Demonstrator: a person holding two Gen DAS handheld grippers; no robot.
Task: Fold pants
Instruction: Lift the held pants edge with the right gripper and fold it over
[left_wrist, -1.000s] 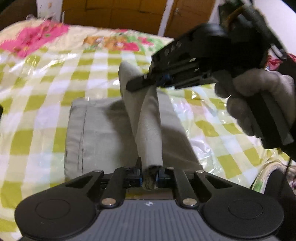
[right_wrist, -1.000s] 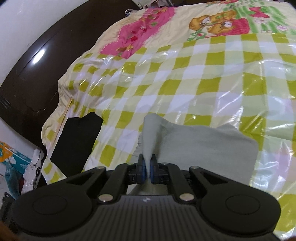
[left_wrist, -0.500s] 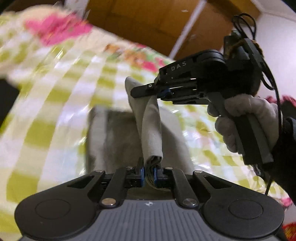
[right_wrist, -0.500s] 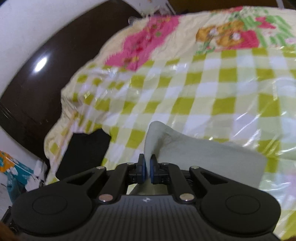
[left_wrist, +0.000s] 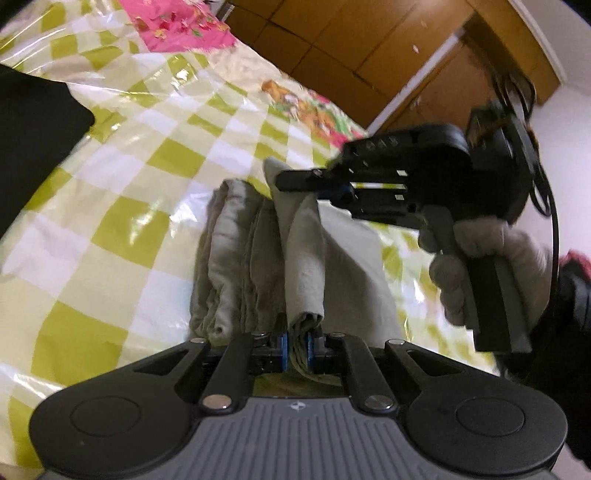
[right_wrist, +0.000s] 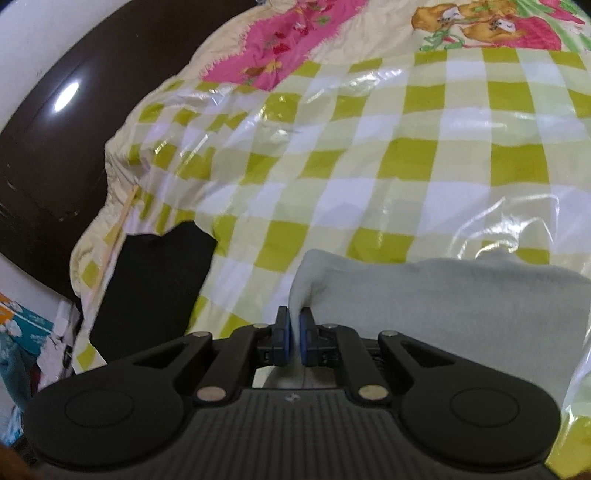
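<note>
surface: bed under a glossy yellow-green and white checked plastic cover (right_wrist: 369, 177); dark wooden headboard (right_wrist: 55, 122) along one side.
task item: pale grey-beige cotton pants (left_wrist: 236, 258), already folded into a thick stack near the middle of the cover; one edge of the top layer is lifted clear of the stack.
left hand-held gripper (left_wrist: 297, 347): jaws clamped on the near end of the lifted edge, cloth bunched between the blue pads.
right hand-held gripper (right_wrist: 294, 341): jaws pinched together on the far corner of the same edge; the left view shows it held in a white-gloved hand (left_wrist: 480, 258).
cloth state: lifted edge runs as a taut ridge between the two grips, stack resting beneath it.
other: flat black cloth (right_wrist: 147, 280) lies near the bed edge, apart from the pants.
step (judged): mid-fold, carrying the raised edge across the stack.
next move (judged): both grips travel together, level, lay the edge flush on the far side, then release.
risk (judged): uneven travel would skew the fold; slick cover may let the stack slide.
</note>
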